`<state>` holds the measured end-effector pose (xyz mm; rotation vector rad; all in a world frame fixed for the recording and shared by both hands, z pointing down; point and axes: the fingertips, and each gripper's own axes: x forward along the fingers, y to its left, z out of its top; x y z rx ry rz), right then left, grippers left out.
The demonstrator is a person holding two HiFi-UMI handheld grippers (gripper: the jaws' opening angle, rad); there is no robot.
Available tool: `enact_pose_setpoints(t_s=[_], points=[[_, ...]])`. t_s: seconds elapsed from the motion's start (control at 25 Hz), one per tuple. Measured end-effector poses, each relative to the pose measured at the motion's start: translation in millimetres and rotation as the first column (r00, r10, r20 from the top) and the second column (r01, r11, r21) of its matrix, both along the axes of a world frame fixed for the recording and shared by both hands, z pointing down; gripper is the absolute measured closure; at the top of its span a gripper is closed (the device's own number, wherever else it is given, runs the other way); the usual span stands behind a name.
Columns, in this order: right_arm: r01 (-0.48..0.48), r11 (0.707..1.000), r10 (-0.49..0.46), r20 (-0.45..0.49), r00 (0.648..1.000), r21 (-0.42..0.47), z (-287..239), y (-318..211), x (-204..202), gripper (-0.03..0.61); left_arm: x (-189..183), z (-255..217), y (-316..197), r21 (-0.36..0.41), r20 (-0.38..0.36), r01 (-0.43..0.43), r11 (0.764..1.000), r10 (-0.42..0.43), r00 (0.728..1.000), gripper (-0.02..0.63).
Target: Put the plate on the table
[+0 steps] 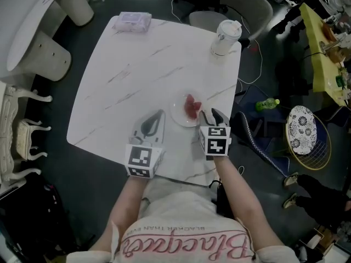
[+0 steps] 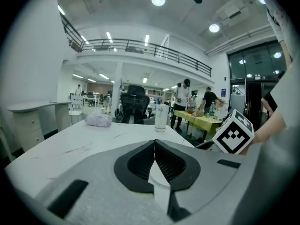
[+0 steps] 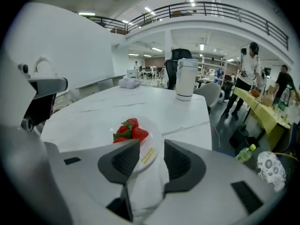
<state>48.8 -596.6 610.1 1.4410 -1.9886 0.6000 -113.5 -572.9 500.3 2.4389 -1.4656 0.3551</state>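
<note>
A small white plate [image 1: 177,117] with red strawberries [image 1: 192,107] rests on the white marble table [image 1: 137,75], near its front right part. My right gripper [image 1: 213,114] is at the plate's right rim. In the right gripper view the right gripper [image 3: 151,143] is open, its jaws standing apart with the near rim of the plate [image 3: 151,135] between them, and the strawberries [image 3: 129,130] lie just beyond. My left gripper [image 1: 158,115] lies left of the plate, apart from it. The left gripper [image 2: 154,142] is shut with nothing in it.
A white lidded cup [image 1: 225,37] stands at the table's far right corner and a tissue pack [image 1: 131,21] at the far left. On the floor to the right lie a green bottle [image 1: 267,104] and a racket [image 1: 307,136]. White chairs stand at the left.
</note>
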Motion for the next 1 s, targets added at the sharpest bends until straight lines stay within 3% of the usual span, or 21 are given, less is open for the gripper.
enact_pose_setpoints(t_s=[0.56, 0.72, 1.0], points=[[0.065, 0.977, -0.096, 0.147, 0.985, 0.205, -103, 62, 2, 0.533, 27, -41, 60, 0.105, 0.002, 0.03, 0.994, -0.03, 1.0, 0.607], [0.128, 0.953, -0.172, 0.142, 0.975, 0.274, -126, 84, 2, 0.573, 35, -57, 76, 0.151, -0.001, 0.042, 0.988, -0.043, 0.999, 0.607], [0.199, 0.902, -0.279, 0.164, 0.946, 0.383, -171, 125, -1, 0.575, 55, -84, 111, 0.217, 0.004, 0.04, 0.975, -0.042, 0.999, 0.607]])
